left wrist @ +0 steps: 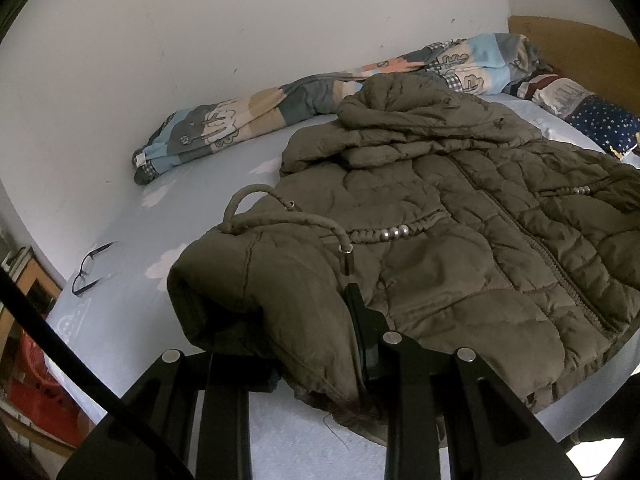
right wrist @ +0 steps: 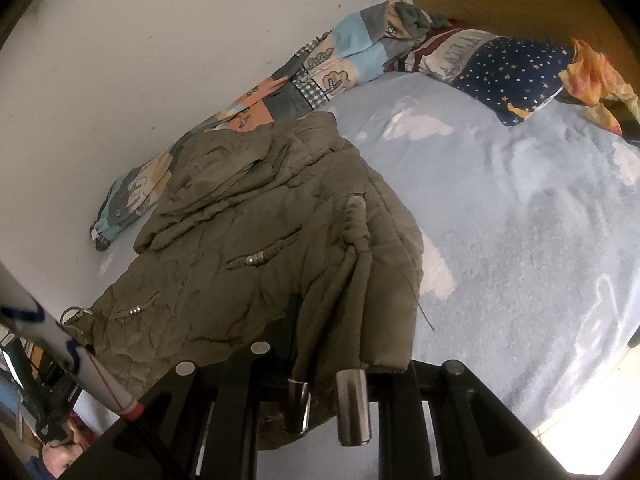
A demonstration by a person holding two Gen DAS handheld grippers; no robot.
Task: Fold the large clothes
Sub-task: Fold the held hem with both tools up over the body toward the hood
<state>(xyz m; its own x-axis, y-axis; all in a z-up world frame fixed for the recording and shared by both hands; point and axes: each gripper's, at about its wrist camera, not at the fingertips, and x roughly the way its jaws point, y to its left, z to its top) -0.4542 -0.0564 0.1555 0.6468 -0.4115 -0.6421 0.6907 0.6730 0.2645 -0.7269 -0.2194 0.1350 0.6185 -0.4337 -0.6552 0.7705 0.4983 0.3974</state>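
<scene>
An olive quilted jacket [left wrist: 460, 216] lies spread on a bed's pale blue sheet [left wrist: 192, 208], zipper side up, its hood [left wrist: 400, 108] bunched toward the wall. Its near hem corners are lifted off the sheet, one in each gripper.

The left gripper [left wrist: 320, 344] is clamped on a folded corner of the jacket: thick padded fabric fills the space between its black fingers and droops over the nearer one. A braided drawcord [left wrist: 256, 208] with a metal tip loops across that corner, just above the grip.

The right gripper [right wrist: 320, 344] pinches the other corner, where the fabric gathers into narrow pleats between its fingers. Two metal cord ends [right wrist: 352, 408] dangle in front of the gripper frame. How much fabric actually sits between the pads is probably hidden by the drape, but the jaws stand nearly together on it.

Beyond the jacket, a patchwork quilt [left wrist: 248, 120] is rolled along the white wall [left wrist: 200, 40]. A star-print pillow [right wrist: 512, 76] rests at the head of the bed beside a wooden headboard [right wrist: 500, 0]. A pair of glasses [left wrist: 92, 268] lies on the sheet, well apart from the jacket, near the bed's edge.
</scene>
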